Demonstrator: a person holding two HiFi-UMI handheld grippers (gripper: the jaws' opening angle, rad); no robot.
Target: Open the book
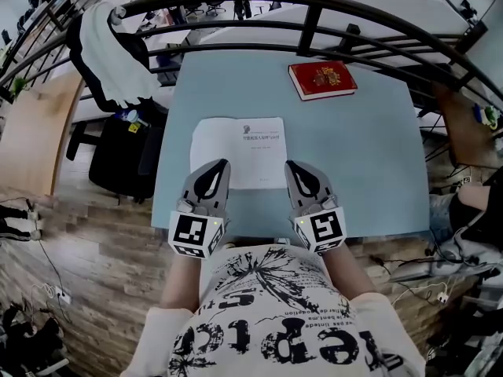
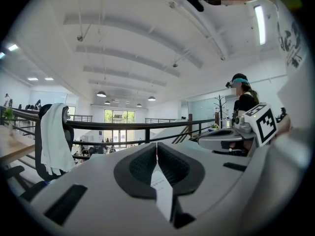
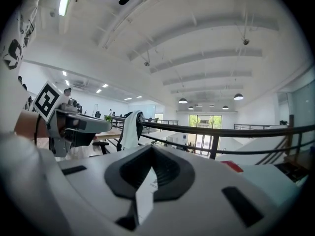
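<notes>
At the table (image 1: 369, 155) near edge, left gripper (image 1: 222, 164) and right gripper (image 1: 291, 166) are hovering closed, empty, probably preparing to pinch the white book (image 1: 240, 149) cover.

The left gripper (image 2: 156, 146) fills the lower half of the frame. Its jaws are closed, with the dark pads meeting tip to tip. In the slot behind the pads, at 6 o'clock, a strip of white printed paper (image 2: 161, 183) is visible. The right gripper (image 2: 209, 140) lies at 3 o'clock, and its marker cube (image 2: 265, 123) faces the camera. A black railing (image 2: 123, 126) runs across the frame. At 9 o'clock, a white garment (image 2: 53, 141) hangs over a chair. A person (image 2: 243, 100) stands at 2 o'clock.
</notes>
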